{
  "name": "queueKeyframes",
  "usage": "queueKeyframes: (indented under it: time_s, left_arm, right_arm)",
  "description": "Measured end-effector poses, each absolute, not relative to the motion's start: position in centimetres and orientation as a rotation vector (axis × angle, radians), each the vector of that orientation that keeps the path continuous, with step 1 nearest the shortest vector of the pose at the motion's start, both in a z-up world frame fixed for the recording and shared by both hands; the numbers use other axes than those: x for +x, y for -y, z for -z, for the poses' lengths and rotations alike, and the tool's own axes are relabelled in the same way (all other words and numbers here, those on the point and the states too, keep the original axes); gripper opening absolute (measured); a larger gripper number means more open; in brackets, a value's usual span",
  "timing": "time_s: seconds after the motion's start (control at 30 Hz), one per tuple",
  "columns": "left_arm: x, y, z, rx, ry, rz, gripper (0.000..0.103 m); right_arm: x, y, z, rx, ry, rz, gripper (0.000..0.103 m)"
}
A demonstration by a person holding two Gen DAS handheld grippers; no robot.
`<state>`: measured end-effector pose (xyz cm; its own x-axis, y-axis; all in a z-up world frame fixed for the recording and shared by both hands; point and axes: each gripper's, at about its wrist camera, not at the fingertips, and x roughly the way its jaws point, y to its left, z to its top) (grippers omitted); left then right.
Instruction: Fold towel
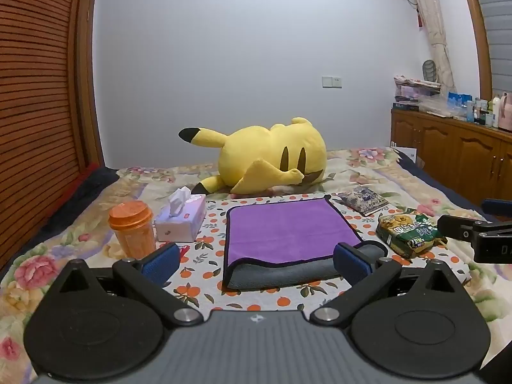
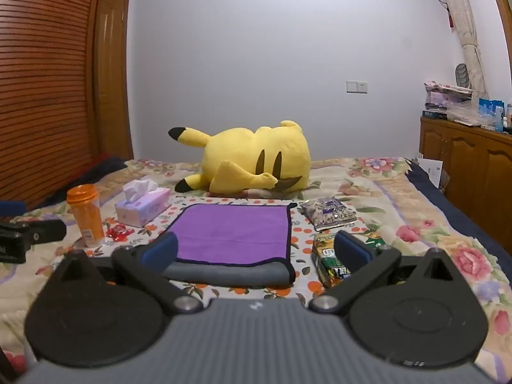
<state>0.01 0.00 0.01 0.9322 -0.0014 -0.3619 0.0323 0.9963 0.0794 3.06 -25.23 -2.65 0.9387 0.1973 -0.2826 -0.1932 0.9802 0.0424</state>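
Note:
A purple towel (image 1: 288, 230) with a grey underside and dark trim lies folded on the orange-print cloth (image 1: 204, 275) on the bed; its grey lower layer sticks out at the near edge. It also shows in the right wrist view (image 2: 233, 233). My left gripper (image 1: 256, 259) is open and empty, hovering just before the towel's near edge. My right gripper (image 2: 256, 252) is open and empty, near the towel's near right side. Each gripper shows at the edge of the other's view: the right one (image 1: 480, 233) and the left one (image 2: 28, 233).
An orange bottle (image 1: 131, 228), a tissue box (image 1: 182, 220) and a small red wrapper (image 2: 118, 232) lie left of the towel. A green snack bag (image 1: 409, 232) and a purple packet (image 2: 329, 212) lie right. A yellow plush toy (image 1: 272, 156) lies behind. A wooden cabinet (image 1: 454, 150) stands right.

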Motion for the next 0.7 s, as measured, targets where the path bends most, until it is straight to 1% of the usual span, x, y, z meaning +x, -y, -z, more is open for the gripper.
queueKeyframes:
  time_s: [0.7]
  left_arm:
    - [-0.03, -0.01, -0.05, 0.074, -0.370, 0.020, 0.103]
  right_arm:
    - [3.16, 25.81, 2.77, 0.011, -0.282, -0.187, 0.103]
